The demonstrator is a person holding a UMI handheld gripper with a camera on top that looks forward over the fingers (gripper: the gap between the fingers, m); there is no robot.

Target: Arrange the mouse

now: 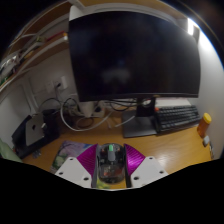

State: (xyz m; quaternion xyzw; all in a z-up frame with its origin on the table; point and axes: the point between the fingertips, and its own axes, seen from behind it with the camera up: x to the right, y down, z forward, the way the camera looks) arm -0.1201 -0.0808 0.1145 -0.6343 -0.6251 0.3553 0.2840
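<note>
A dark, see-through mouse (pixel 110 162) with a green-lit scroll wheel sits between my two fingers. My gripper (pixel 110 164) has its magenta pads (pixel 86 160) pressed against both sides of the mouse, and it holds the mouse above the wooden desk (pixel 170 150). The lower part of the mouse is hidden behind the gripper body.
A large dark monitor (pixel 133 55) on a stand (pixel 142 120) fills the space ahead. A black keyboard (pixel 178 118) lies right of the stand, with an orange bottle (pixel 206 124) beyond it. Cables and a black box (pixel 32 132) are at the left. A colourful mat (pixel 70 153) lies just left of the fingers.
</note>
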